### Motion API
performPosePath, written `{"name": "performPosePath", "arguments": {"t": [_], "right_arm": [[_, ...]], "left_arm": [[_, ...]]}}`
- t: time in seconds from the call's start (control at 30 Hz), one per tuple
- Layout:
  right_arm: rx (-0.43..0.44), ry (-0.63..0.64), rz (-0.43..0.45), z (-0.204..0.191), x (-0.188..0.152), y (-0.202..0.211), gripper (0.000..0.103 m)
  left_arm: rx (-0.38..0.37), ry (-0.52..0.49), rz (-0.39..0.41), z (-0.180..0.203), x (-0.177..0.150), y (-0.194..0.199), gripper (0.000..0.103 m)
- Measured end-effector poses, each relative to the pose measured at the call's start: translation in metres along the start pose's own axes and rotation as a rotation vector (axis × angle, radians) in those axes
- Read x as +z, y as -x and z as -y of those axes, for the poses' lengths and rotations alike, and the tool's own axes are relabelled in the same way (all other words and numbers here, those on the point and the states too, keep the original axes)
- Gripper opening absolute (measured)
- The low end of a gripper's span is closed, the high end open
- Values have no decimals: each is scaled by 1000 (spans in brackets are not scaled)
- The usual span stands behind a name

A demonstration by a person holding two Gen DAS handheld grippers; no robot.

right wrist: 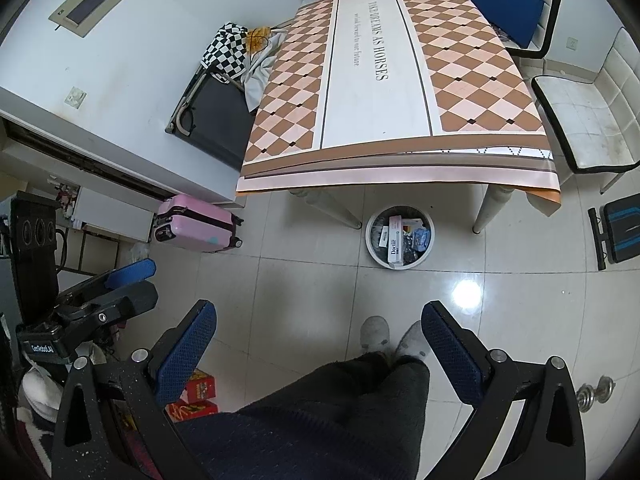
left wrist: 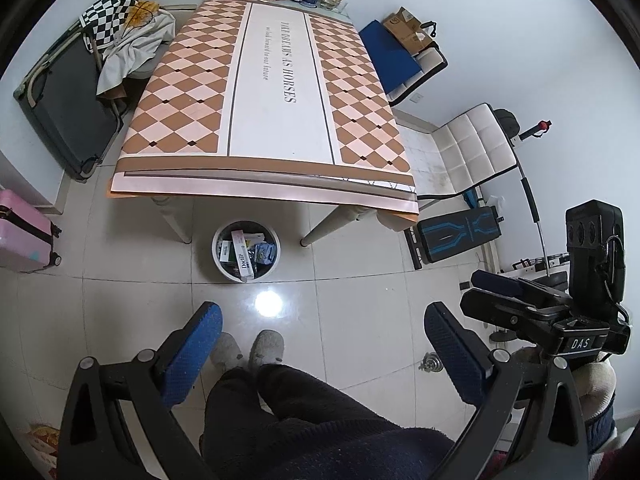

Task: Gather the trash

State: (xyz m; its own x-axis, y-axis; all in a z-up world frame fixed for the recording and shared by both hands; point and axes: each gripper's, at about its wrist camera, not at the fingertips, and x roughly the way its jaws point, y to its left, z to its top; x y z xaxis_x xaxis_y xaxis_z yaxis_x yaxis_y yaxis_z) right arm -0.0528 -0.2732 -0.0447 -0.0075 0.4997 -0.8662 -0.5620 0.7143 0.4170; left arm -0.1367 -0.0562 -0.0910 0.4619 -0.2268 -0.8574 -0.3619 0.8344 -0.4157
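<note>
Both the left gripper (left wrist: 323, 354) and right gripper (right wrist: 319, 350) gape wide, empty; the round trash bin (left wrist: 224, 270) at centre frame looks filled, so collecting seems done.

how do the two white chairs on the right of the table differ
The far chair is loaded: a blue board and a cardboard box lie on it. The near chair carries nothing, and its seat looks stained in the right wrist view. The far chair stands by the table's cluttered far end, the near chair by its front corner. Both are white, quilted and black-edged.
</note>
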Motion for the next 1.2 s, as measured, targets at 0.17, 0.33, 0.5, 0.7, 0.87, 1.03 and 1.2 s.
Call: {"name": "performPosePath", "arguments": {"t": [0.17, 0.33, 0.5, 0.7, 0.87, 1.03, 1.2], "right_arm": [[-2, -3, 0, 5, 3, 1, 103], [-5, -8, 3, 10, 5, 5, 103], [-4, -10, 5, 11, 4, 8, 103], [-3, -9, 6, 12, 4, 10, 103], [1, -12, 6, 13, 4, 10, 103], [19, -19, 1, 14, 3, 9, 103], [21, -21, 0, 16, 3, 9, 103]], "left_arm": [[-5, -9, -6, 3, 3, -2, 103], [-10, -19, -10, 5, 5, -4, 103], [-15, -22, -12, 7, 7, -6, 103], [-17, -24, -13, 11, 7, -7, 103], [-19, -22, -13, 11, 7, -7, 103], [-26, -22, -18, 15, 7, -10, 103], [-27, -23, -18, 15, 7, -10, 103]]}}
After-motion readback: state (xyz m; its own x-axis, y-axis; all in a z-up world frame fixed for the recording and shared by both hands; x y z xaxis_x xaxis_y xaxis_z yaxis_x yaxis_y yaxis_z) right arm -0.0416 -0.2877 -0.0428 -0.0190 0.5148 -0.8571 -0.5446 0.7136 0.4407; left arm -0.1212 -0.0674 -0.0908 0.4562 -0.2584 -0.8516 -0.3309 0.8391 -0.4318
